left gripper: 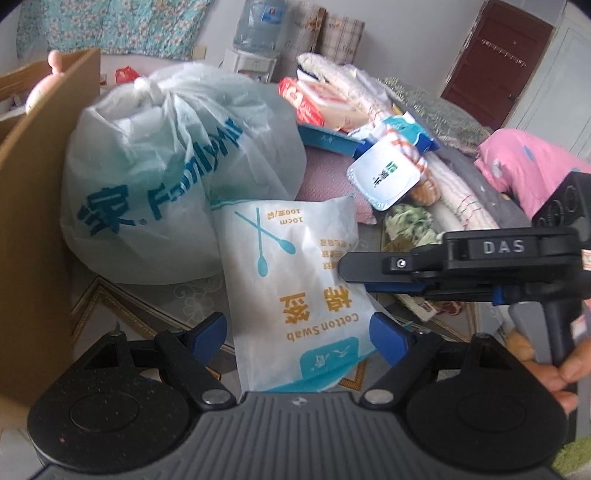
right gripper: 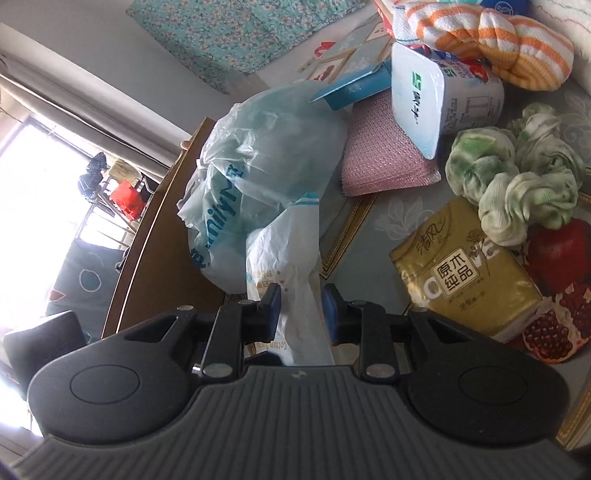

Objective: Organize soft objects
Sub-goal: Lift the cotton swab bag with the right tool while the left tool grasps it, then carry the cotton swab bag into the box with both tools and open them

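Progress: early. Cotton swab pack (left gripper: 291, 288) on surface (left gripper: 147, 306), leaning on tied plastic bag (left gripper: 166, 166) beside cardboard box (left gripper: 33, 221). Right hand-held gripper (right gripper: 301, 308) nearly closed about pack's edge, pinch uncertain; left hand-held gripper (left gripper: 299, 328) spread wide, straddling pack. Unsorted: knotted green cloth (right gripper: 517, 184), gold tissue pack (right gripper: 461, 269), striped towel (right gripper: 491, 44).

A brown cardboard box (left gripper: 33, 206) stands at the left. Well beyond it, against the far wall, sits a water dispenser (left gripper: 255, 40), with a floral cloth (left gripper: 110, 26) hanging on the wall above the box and a dark red door (left gripper: 498, 62) far to its right.
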`<control>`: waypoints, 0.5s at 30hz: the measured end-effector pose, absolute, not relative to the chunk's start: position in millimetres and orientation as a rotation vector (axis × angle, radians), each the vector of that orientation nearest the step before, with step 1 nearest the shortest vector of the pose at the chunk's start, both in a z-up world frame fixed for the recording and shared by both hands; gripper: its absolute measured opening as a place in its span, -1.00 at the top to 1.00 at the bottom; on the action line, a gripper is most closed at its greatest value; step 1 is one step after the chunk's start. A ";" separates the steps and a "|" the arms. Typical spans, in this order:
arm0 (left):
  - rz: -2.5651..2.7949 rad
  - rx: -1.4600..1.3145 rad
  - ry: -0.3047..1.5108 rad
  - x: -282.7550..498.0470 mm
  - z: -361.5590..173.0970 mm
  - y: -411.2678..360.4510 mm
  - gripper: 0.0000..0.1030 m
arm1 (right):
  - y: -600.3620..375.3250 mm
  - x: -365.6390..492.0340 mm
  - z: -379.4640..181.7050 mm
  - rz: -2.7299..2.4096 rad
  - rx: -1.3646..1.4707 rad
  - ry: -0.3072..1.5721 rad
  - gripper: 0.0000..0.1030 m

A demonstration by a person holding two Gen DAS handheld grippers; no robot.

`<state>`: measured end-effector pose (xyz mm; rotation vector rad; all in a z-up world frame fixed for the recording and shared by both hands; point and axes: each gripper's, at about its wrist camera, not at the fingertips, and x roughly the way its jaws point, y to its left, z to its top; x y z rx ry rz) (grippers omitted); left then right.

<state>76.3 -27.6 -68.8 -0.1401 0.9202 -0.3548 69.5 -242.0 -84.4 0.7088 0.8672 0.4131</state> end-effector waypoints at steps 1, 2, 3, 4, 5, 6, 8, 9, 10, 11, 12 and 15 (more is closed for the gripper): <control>-0.351 -0.141 0.930 79.9 -71.0 -28.7 -0.63 | -244.6 70.5 -85.6 0.415 0.711 0.871 0.51; -0.348 -0.144 0.935 82.1 -72.6 -29.6 -0.61 | -245.9 70.9 -87.0 0.412 0.713 0.876 0.51; -0.347 -0.146 0.933 83.8 -73.6 -30.3 -0.59 | -247.0 71.7 -86.8 0.413 0.714 0.880 0.51; -0.349 -0.145 0.928 84.5 -74.2 -31.0 -0.56 | -246.9 72.4 -87.4 0.414 0.714 0.881 0.51; -0.346 -0.141 0.921 84.6 -74.4 -32.1 -0.54 | -247.0 72.8 -87.9 0.415 0.715 0.882 0.51; -0.344 -0.132 0.915 84.5 -74.6 -33.7 -0.49 | -246.6 74.2 -88.1 0.415 0.714 0.884 0.51; -0.343 -0.117 0.903 83.8 -74.6 -36.6 -0.38 | -245.7 75.0 -88.6 0.412 0.713 0.883 0.51; -0.342 -0.110 0.898 83.4 -74.2 -38.1 -0.32 | -245.3 75.6 -89.0 0.411 0.716 0.883 0.51; -0.341 -0.103 0.894 82.9 -73.5 -39.3 -0.27 | -244.3 76.7 -89.1 0.411 0.717 0.882 0.51; -0.342 -0.100 0.889 82.1 -72.3 -39.9 -0.25 | -243.3 77.2 -88.5 0.411 0.717 0.880 0.51; -0.343 -0.099 0.887 81.6 -71.2 -39.8 -0.22 | -243.1 76.8 -87.9 0.411 0.718 0.879 0.51; -0.348 -0.105 0.878 79.0 -67.4 -37.7 -0.17 | -244.0 74.3 -85.5 0.414 0.726 0.875 0.50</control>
